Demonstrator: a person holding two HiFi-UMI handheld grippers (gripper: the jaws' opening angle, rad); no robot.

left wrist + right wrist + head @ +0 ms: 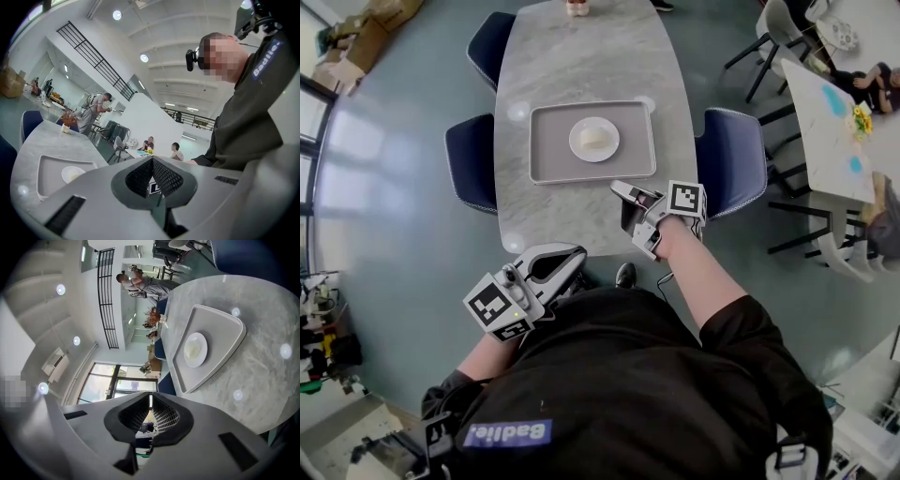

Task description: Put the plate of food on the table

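Note:
A white plate (593, 139) with a pale piece of food lies in the middle of a grey tray (546, 169) on the marble table (581, 56). My right gripper (623, 190) hovers over the table's near edge, just off the tray's near right corner, jaws nearly together with nothing between them. My left gripper (574, 254) hangs lower, close to my body and short of the table edge, shut and empty. The right gripper view shows the plate (195, 348) and the tray (225, 350) beyond the gripper (150, 397). The left gripper (152, 159) has the plate (71, 173) at its far left.
Dark blue chairs stand at the table's left (472, 164), right (731, 159) and far left (492, 42). A small vase (577, 7) sits at the table's far end. Another table (825, 122) with chairs stands to the right. A person (96, 110) stands in the background.

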